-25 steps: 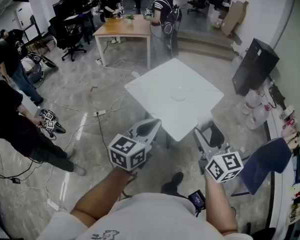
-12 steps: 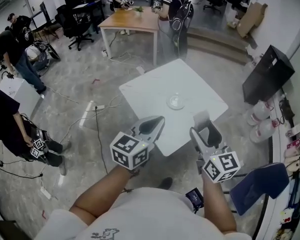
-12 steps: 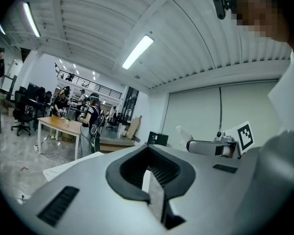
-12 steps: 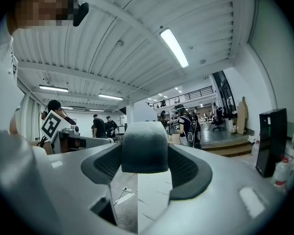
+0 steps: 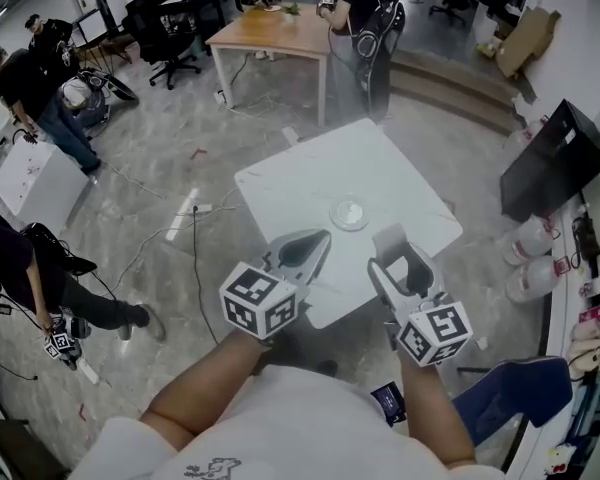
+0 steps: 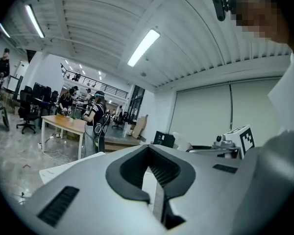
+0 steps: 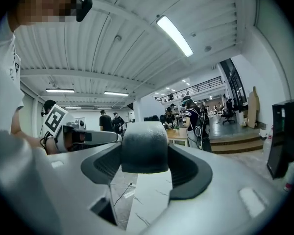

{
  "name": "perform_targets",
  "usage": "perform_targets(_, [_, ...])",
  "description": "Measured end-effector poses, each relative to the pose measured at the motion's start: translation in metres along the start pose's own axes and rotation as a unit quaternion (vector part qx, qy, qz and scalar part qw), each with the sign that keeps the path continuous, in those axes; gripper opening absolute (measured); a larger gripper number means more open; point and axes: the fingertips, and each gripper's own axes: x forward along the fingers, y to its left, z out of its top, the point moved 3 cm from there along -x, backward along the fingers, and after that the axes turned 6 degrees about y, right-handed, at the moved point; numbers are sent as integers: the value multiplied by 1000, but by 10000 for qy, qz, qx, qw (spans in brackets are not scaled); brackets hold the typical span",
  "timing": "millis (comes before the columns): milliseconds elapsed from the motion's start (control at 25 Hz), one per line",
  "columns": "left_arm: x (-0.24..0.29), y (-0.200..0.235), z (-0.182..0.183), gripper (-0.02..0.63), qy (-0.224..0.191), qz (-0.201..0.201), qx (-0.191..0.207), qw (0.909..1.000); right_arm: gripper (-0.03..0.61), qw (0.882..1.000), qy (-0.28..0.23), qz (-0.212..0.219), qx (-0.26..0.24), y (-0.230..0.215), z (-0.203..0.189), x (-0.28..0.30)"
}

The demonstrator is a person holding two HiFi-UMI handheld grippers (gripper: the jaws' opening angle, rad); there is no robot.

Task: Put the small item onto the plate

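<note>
A small round plate [image 5: 348, 213] lies near the middle of the white square table [image 5: 300, 183]. My right gripper [image 5: 398, 253] hovers at the table's near edge, just short of the plate, shut on a small grey rounded item [image 7: 144, 147] that shows pale at the jaw tips [image 5: 389, 236]. My left gripper [image 5: 305, 250] hangs beside it to the left, over the same near edge, with its jaws shut and nothing between them. In the left gripper view the dark pads [image 6: 137, 173] meet along a thin line.
A black cabinet [image 5: 563, 158] and water bottles [image 5: 530, 238] stand right of the table. A wooden table [image 5: 272, 30] with people at it lies beyond. More people stand at the far left [image 5: 30, 83]. Cables [image 5: 195, 268] run across the floor.
The white table and plate have come closer and lower in the head view. Both grippers now reach its near edge, and their jaws look the same as before.
</note>
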Motion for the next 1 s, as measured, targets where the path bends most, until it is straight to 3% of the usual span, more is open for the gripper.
perform_targets(400, [77, 52, 0, 7, 77, 14, -45, 10000, 281, 9999, 127, -48, 66, -62, -3, 64])
perform_targets(560, [123, 78, -9, 7, 383, -139, 48, 9992, 281, 9991, 308, -180, 206, -94, -11, 99])
perform_targets(1000, [206, 167, -26, 7, 942, -502, -179, 9941, 281, 9920, 1042, -463, 535, -174, -58, 220])
